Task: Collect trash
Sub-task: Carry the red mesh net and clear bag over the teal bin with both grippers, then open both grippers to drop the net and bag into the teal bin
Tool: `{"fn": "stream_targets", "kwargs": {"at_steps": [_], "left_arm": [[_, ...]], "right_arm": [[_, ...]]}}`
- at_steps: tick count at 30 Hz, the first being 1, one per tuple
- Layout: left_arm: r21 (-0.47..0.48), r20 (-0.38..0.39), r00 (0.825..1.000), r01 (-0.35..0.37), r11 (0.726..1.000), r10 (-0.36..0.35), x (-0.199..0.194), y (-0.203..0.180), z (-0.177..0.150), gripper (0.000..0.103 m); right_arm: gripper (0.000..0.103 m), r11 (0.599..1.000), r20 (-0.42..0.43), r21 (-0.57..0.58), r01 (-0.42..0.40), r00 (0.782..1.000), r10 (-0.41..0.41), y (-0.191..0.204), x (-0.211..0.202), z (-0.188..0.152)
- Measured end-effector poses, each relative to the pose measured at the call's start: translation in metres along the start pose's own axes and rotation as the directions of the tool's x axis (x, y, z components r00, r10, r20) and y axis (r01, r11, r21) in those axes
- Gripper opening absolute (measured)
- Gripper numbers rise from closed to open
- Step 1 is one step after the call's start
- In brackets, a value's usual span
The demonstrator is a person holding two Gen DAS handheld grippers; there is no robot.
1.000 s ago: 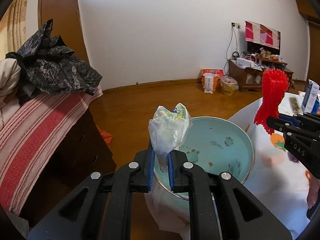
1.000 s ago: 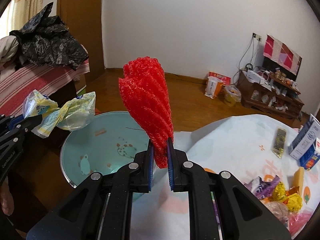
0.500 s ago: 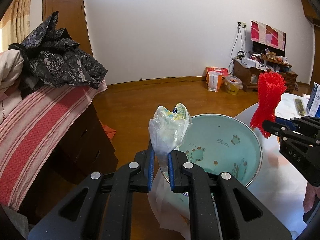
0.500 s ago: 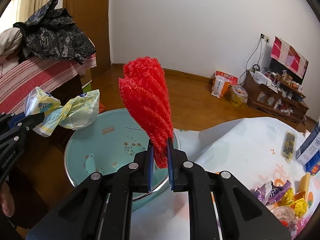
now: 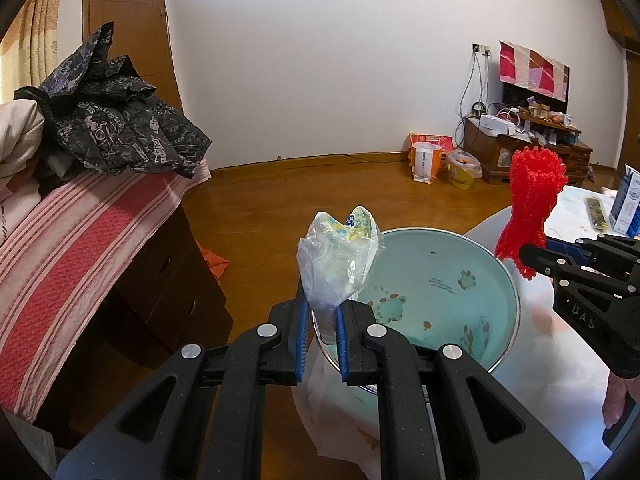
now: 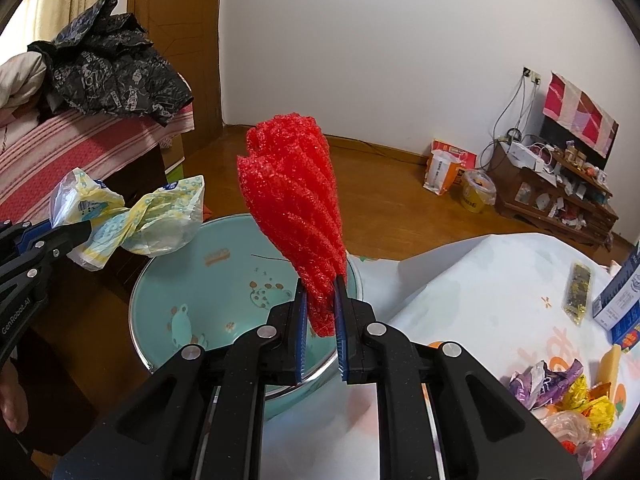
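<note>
My left gripper (image 5: 322,312) is shut on a crumpled clear and yellow plastic wrapper (image 5: 340,258), held over the near left rim of a teal enamel basin (image 5: 448,300). My right gripper (image 6: 320,308) is shut on a red foam net sleeve (image 6: 294,200), held above the basin (image 6: 192,308) at its right side. In the right wrist view the left gripper (image 6: 80,228) and its wrapper (image 6: 140,216) hang over the basin's left rim. In the left wrist view the right gripper (image 5: 532,252) holds the red net (image 5: 532,200) at the basin's right edge.
The basin stands at the edge of a table with a white cloth (image 6: 480,280). Candy wrappers (image 6: 560,392), a blue and white carton (image 6: 620,300) and a dark packet (image 6: 578,292) lie on it. A striped bed (image 5: 60,248) with a black jacket (image 5: 120,128) is left.
Both grippers have moved closer over the basin, which now looks larger and nearer. Each still holds its piece of trash.
</note>
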State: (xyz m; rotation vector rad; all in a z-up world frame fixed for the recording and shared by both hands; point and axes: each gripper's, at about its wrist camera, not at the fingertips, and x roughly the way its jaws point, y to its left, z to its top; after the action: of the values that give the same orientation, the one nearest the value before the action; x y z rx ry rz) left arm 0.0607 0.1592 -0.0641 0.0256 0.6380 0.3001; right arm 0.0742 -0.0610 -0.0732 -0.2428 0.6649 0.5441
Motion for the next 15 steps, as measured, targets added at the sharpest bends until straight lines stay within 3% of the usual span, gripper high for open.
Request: {"fn": "stream_targets", "kwargs": {"at_steps": [7, 9, 13, 15], "left_arm": [[0.018, -0.013, 0.999, 0.036, 0.999, -0.036, 0.004, -0.007, -0.003, 0.015], [0.025, -0.018, 0.999, 0.044, 0.999, -0.044, 0.004, -0.01, -0.004, 0.029], [0.043, -0.018, 0.998, 0.054, 0.998, -0.054, 0.002, -0.017, -0.006, 0.038], [0.047, -0.015, 0.999, 0.052, 0.998, -0.051, 0.001, -0.018, -0.007, 0.044]], "right_arm": [[0.015, 1.0, -0.018, -0.013, -0.013, 1.0, 0.013, 0.005, 0.004, 0.0], [0.024, 1.0, -0.024, -0.021, -0.018, 1.0, 0.018, 0.007, 0.006, -0.001], [0.042, 0.999, -0.039, -0.027, -0.032, 0.999, 0.031, 0.009, 0.009, -0.003], [0.045, 0.999, -0.036, -0.024, -0.031, 0.999, 0.03, 0.009, 0.009, -0.004]]}}
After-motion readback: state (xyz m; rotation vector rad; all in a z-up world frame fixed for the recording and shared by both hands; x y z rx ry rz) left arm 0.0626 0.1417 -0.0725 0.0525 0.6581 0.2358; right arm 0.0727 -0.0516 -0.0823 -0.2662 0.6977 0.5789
